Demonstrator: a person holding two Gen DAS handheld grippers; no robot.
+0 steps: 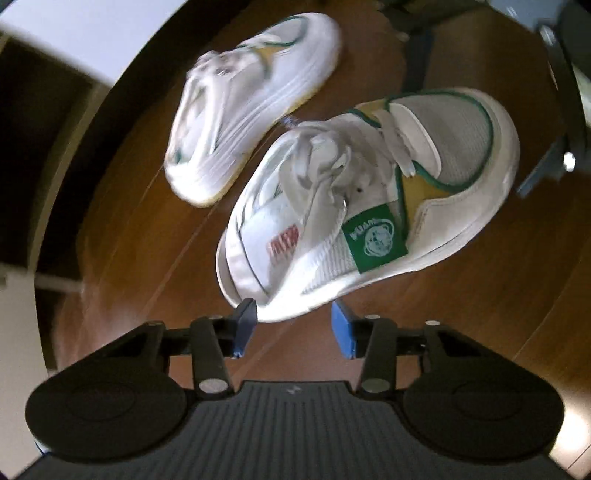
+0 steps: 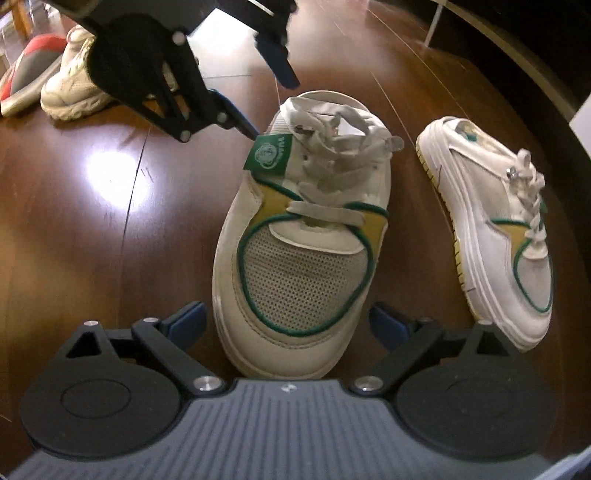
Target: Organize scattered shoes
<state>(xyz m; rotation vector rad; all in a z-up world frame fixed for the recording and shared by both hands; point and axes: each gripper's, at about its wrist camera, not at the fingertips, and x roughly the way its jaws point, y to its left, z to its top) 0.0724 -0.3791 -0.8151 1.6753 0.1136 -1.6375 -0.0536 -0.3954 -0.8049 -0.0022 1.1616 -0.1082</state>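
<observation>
A white sneaker with green and yellow trim (image 2: 303,243) stands upright on the wooden floor (image 2: 92,229); it also shows in the left wrist view (image 1: 369,199). Its mate (image 2: 495,229) lies on its side to the right, and shows in the left wrist view (image 1: 251,99). My left gripper (image 1: 293,325) is open at the heel of the upright sneaker; it appears in the right wrist view (image 2: 273,107). My right gripper (image 2: 288,321) is open with its fingers on either side of the toe.
A cream sneaker (image 2: 74,88) and a red and grey shoe (image 2: 26,74) lie at the far left. A dark shelf unit (image 2: 517,33) stands at the back right. The right gripper's body (image 1: 565,103) shows at the right edge.
</observation>
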